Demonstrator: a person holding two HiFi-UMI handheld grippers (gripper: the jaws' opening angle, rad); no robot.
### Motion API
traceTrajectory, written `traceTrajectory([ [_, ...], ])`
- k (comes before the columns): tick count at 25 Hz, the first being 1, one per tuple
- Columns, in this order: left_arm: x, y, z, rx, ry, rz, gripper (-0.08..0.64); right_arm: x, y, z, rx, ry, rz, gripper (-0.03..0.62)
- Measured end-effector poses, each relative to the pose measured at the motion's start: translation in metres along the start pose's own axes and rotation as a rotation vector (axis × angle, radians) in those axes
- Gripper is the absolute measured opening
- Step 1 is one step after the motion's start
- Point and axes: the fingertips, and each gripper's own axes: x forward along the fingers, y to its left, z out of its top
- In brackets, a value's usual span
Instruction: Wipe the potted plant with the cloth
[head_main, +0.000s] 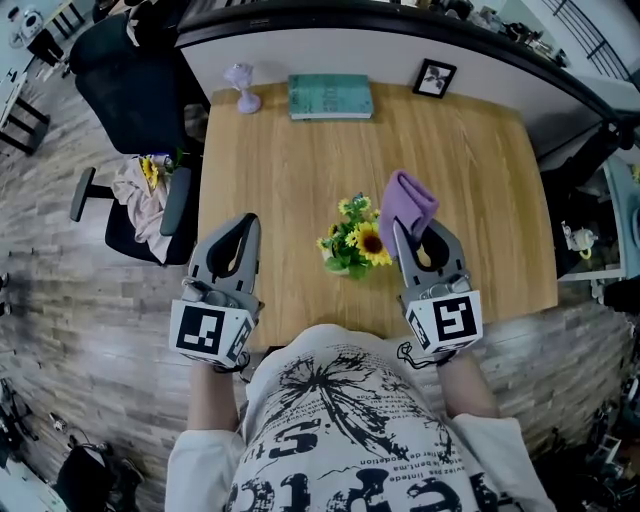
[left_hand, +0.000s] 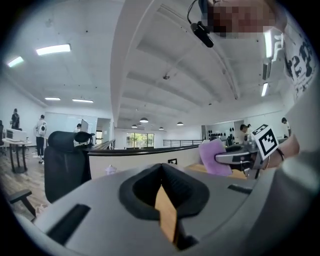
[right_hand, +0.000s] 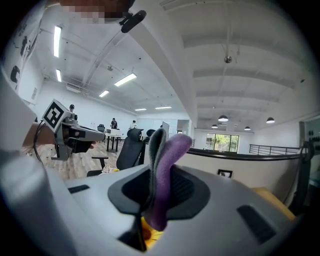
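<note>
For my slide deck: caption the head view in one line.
Right gripper holds a purple cloth beside the potted plant; left gripper shut and empty.

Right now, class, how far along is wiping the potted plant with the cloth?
Done: the right gripper is shut on the purple cloth. In hand: cloth held beside the potted plant. Left: the wiping itself; the left gripper is shut and empty.

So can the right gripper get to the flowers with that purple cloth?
Probably yes. The right gripper holds the cloth just beside the potted plant, and nothing stands between them.
</note>
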Motion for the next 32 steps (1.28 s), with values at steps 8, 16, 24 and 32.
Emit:
traceTrajectory([
  [8,0.007,-0.002,-0.005,-0.035,0.012,0.008,0.005,-0.003,-0.014,-0.011,0.015,0.022,-0.023,0.067],
  [16,0.011,-0.014,-0.008,0.005,0.034,-0.005,0.005,-0.005,-0.021,-0.014,0.024,0.025,-0.04,0.067],
  [24,0.016,-0.014,-0.009,-0.004,0.043,0.005,0.005,-0.009,-0.026,-0.019,0.035,0.032,-0.055,0.067],
  [32,0.021,-0.021,-0.011,0.004,0.05,-0.001,0.005,-0.008,-0.022,-0.022,0.029,0.034,-0.036,0.067],
])
